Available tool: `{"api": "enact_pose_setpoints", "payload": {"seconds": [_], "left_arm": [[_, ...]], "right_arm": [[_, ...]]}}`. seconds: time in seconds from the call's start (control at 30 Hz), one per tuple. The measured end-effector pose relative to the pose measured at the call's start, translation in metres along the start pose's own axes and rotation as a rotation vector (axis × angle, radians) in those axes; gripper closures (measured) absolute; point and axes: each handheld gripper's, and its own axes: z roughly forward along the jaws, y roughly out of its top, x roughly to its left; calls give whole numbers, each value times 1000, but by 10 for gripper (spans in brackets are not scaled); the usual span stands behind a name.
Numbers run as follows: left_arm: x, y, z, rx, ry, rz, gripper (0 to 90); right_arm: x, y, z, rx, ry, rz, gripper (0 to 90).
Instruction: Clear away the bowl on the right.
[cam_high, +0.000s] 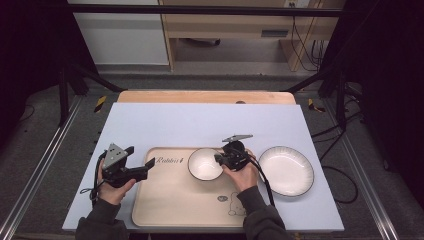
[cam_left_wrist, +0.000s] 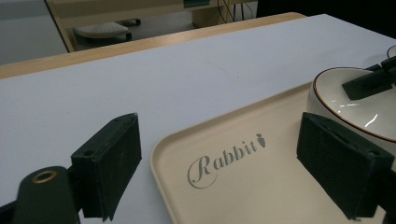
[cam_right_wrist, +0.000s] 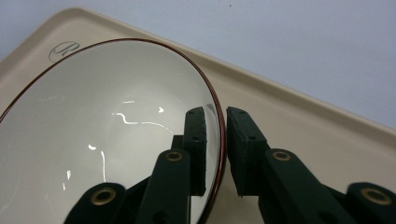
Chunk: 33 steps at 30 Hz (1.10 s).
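A person is sitting at the bottom edge of the high view, forearms reaching up into the frame, holding a black two-jaw gripper in each hand over a pale blue table (cam_high: 200, 120).

A beige tray (cam_high: 170, 200) is lying in the lower middle of the high view, with the word "Rabbit" printed near its upper left corner. A white bowl (cam_high: 205, 164) with a thin dark rim is sitting at the tray's upper right part.

The right gripper (cam_high: 220, 159) is showing just right of center in the high view, clamping the bowl's rim at its right side. In the right gripper view, one jaw is sitting inside the bowl (cam_right_wrist: 107, 126) and the other outside, with the rim pinched between them in the lower middle of the frame.

The left gripper (cam_high: 140, 161) is showing at the lower left of the high view, over the tray's upper left corner. Its jaws are standing wide apart and gripping nothing. In the left gripper view, the two jaws are rising at the lower left and lower right, with the tray (cam_left_wrist: 261, 186) corner and its lettering between them, and the bowl (cam_left_wrist: 359, 102) at the right edge.

A white plate (cam_high: 286, 170) with a ribbed edge is lying on the table to the right of the tray, just beside the person's right hand (cam_high: 245, 175).
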Motion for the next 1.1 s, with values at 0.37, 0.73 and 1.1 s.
{"api": "enact_pose_setpoints", "payload": {"seconds": [0.37, 0.73, 1.1], "left_arm": [[0, 1, -1, -3, 0, 2, 136], [0, 1, -2, -4, 2, 2, 136], [0, 1, -2, -5, 0, 3, 135]], "right_arm": [[1, 1, -18, -94, -25, -55, 523], [5, 1, -40, -198, -9, -86, 308], [8, -2, -62, -292, -3, -133, 232]]}}
